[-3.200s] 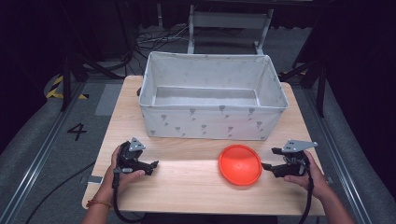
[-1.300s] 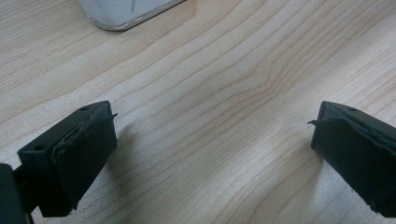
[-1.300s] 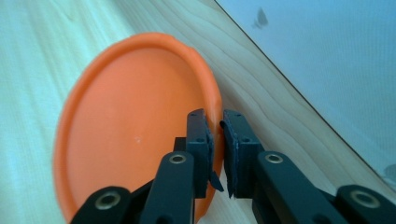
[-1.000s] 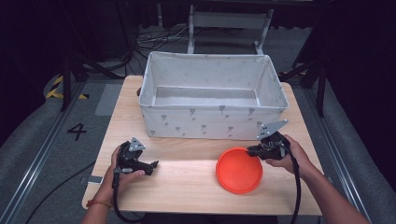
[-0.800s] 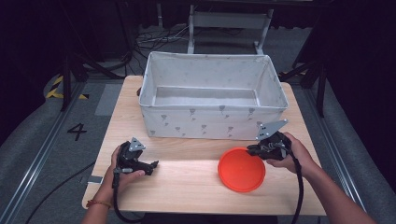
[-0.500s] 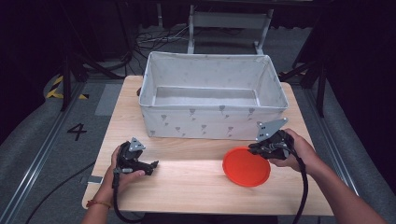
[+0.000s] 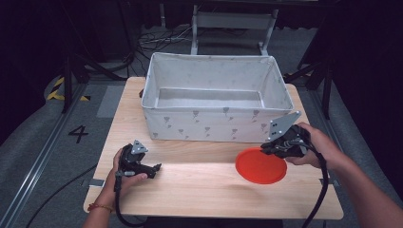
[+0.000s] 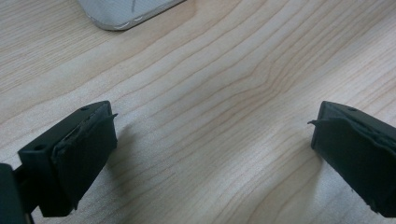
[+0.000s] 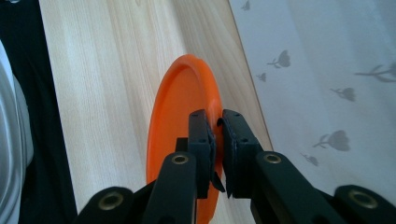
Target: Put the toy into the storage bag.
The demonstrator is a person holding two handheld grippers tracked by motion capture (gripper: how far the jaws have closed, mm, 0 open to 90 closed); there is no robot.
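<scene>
Jaws of the right gripper [image 9: 217, 128] visibly pinch the orange plate [image 9: 180, 116] rim.

Orange plate [image 9: 180, 121] near rim hidden behind hand-held gripper [image 9: 217, 126] jaws; bin [image 8: 126, 11] cut off by top edge
</scene>
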